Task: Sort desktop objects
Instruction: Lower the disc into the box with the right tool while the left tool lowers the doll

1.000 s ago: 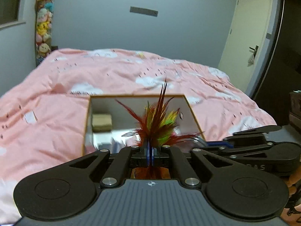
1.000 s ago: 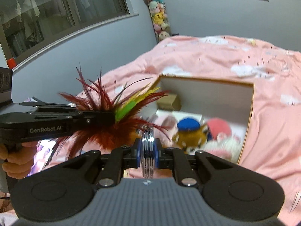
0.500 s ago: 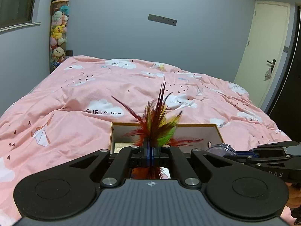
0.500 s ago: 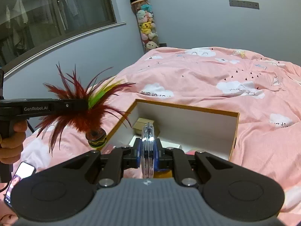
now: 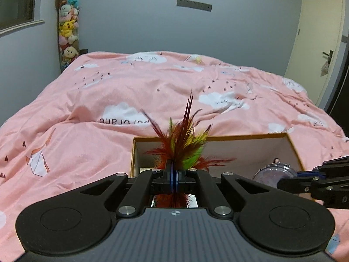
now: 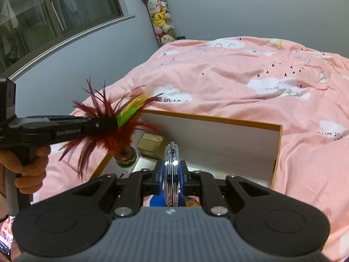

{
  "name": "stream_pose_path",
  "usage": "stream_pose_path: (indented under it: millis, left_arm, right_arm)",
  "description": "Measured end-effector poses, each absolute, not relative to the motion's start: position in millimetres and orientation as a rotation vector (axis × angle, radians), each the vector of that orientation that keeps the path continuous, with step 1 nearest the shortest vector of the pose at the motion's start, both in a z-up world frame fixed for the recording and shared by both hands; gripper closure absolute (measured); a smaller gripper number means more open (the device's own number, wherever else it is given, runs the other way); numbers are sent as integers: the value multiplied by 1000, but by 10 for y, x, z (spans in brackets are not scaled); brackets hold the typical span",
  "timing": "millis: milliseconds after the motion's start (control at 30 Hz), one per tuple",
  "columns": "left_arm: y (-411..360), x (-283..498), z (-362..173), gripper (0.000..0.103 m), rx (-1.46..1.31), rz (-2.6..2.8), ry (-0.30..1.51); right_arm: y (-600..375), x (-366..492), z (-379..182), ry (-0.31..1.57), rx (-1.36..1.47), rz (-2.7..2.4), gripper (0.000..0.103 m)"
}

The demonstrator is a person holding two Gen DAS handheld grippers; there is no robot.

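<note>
My left gripper (image 5: 174, 174) is shut on a shuttlecock (image 5: 183, 146) of red, green and yellow feathers. In the right wrist view the left gripper (image 6: 109, 123) comes in from the left, and the shuttlecock (image 6: 113, 135) hangs its round base over the near left corner of the box. My right gripper (image 6: 172, 170) is shut on the edge of a clear round case (image 6: 172, 159), which also shows at the right of the left wrist view as the clear round case (image 5: 272, 172). An open white box with a tan rim (image 6: 218, 119) lies on the bed under both grippers.
The box (image 5: 240, 138) holds a small brown carton (image 6: 150, 143) and a blue plush item (image 6: 157, 200), mostly hidden. A pink duvet (image 5: 109, 91) covers the bed. A tall column of plush toys (image 5: 67, 26) stands in the corner, a door (image 5: 318, 32) at right. A hand (image 6: 28, 170) holds the left gripper's handle.
The box has slid down in both views, so its contents are now mostly hidden behind the gripper bodies. Both grips are unchanged.
</note>
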State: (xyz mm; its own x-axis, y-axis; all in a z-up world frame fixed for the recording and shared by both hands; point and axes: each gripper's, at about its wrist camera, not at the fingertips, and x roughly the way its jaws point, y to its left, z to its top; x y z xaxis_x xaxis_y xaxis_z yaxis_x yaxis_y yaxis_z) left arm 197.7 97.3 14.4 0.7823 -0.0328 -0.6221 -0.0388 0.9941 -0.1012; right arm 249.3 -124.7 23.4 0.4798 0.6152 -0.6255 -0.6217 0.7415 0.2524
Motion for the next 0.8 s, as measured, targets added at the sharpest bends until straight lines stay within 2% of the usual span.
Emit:
stream_pose_path:
  millis: [200, 333, 800]
  left_arm:
    - [1051, 2000, 10, 99, -127, 19, 691]
    - [1146, 1900, 46, 87, -179, 41, 672]
    - [955, 1324, 87, 75, -178, 131, 664]
  right_arm:
    - [-1186, 2672, 142, 772, -17, 717, 88]
    - [-1168, 2801, 68, 784, -30, 679, 88]
    - [-909, 3131, -303, 910, -6, 558, 88]
